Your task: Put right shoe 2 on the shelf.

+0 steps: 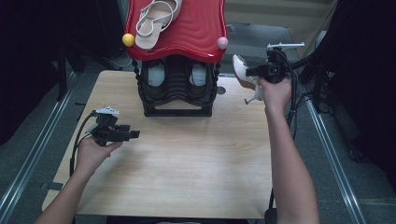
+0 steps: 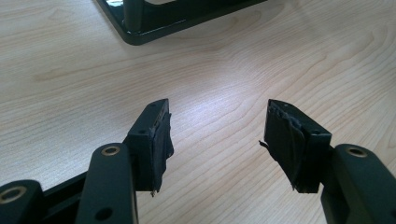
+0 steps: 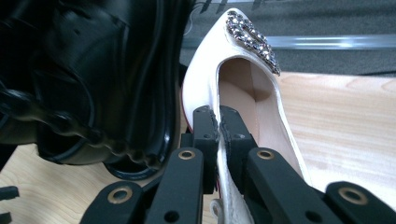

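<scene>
A white high-heeled shoe [image 1: 243,74] with a jewelled ornament on its toe hangs above the worktop's [image 1: 187,163] far right corner, just beside the right side of a black shoe rack [image 1: 176,88]. The right tool [image 3: 218,122] clamps the shoe's side wall between its closed jaws, one jaw inside the shoe and one outside. The rack has a red wavy top [image 1: 196,28] carrying one pale strappy sandal [image 1: 156,21]; one yellow ball [image 1: 128,39] and one pink ball [image 1: 222,43] sit at its front corners. The left tool [image 2: 217,135] hovers over the worktop's left side with jaws wide apart and nothing between them. The wide near half of the worktop is bare wood.
</scene>
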Demonstrator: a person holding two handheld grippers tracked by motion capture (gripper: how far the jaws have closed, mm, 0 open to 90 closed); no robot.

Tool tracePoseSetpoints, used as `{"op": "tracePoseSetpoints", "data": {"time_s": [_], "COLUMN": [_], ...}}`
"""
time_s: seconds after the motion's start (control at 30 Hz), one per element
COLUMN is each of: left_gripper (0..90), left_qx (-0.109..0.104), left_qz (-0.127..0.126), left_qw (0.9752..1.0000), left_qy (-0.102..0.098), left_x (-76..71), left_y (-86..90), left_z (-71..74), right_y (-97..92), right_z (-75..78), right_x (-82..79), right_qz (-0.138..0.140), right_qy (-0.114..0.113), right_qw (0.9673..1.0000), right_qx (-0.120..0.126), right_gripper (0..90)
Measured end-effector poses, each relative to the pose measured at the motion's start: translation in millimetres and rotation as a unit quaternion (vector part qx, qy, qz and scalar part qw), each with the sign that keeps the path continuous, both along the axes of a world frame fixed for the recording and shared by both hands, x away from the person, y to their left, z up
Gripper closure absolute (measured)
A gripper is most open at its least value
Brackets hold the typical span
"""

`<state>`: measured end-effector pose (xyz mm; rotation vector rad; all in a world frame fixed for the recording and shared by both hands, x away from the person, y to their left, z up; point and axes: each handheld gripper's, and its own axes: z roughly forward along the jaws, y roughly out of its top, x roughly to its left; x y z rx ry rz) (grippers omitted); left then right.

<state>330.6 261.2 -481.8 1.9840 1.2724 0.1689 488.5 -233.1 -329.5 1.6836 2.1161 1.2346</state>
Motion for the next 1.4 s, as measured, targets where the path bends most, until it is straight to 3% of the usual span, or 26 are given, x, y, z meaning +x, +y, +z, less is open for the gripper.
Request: {"op": "tracePoseSetpoints", "data": {"time_s": [0.57, 0.93, 1.4], "left_gripper": [41.3, 41.4, 41.3], "left_qx": [0.003, 0.001, 0.013], "left_qz": [0.001, -0.004, -0.011], "left_qw": [1.0, 1.0, 0.9999], "left_qy": [-0.001, 0.004, 0.0], "left_x": [-0.1, -0.6, -1.1], "left_y": [-0.4, -1.5, -4.3], "left_z": [-0.2, 0.3, -0.2], "right_y": [13.0, 24.2, 54.6], "right_z": [68.0, 120.5, 184.1], "right_x": [0.7, 0.6, -3.2], "right_qz": [0.005, 0.007, 0.015], "right_qy": [-0.026, -0.046, -0.088], "right_qw": [0.9996, 0.9989, 0.9959], "right_qx": [0.006, 0.006, 0.016], "right_gripper": [87.9, 87.9, 87.8]}}
